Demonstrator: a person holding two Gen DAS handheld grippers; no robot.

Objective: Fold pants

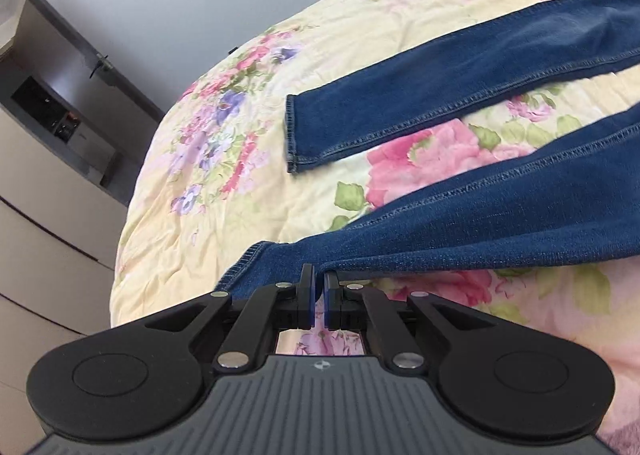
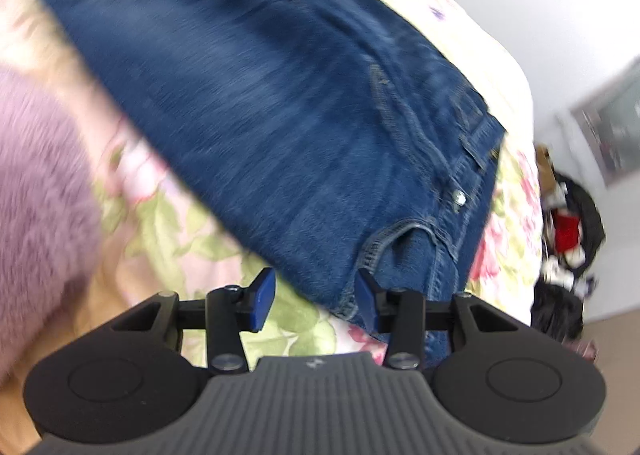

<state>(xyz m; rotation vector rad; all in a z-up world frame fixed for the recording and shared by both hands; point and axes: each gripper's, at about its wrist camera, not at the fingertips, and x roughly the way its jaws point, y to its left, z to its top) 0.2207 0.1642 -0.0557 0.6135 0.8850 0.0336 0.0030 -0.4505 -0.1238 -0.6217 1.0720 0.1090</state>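
Blue denim pants lie spread on a floral bedspread. In the left wrist view both legs run off to the right. My left gripper is shut on the near leg's edge close to its hem, which is lifted slightly off the bed. The far leg's hem lies flat. In the blurred right wrist view the pants' upper part shows, with waistband and metal button. My right gripper is open, its jaws on either side of the pants' near hip edge, not closed on it.
A fluffy pink-purple item lies on the bed at left of the right wrist view. A dark cabinet and pale drawers stand beyond the bed's left edge. A pile of dark and red things sits on the floor at right.
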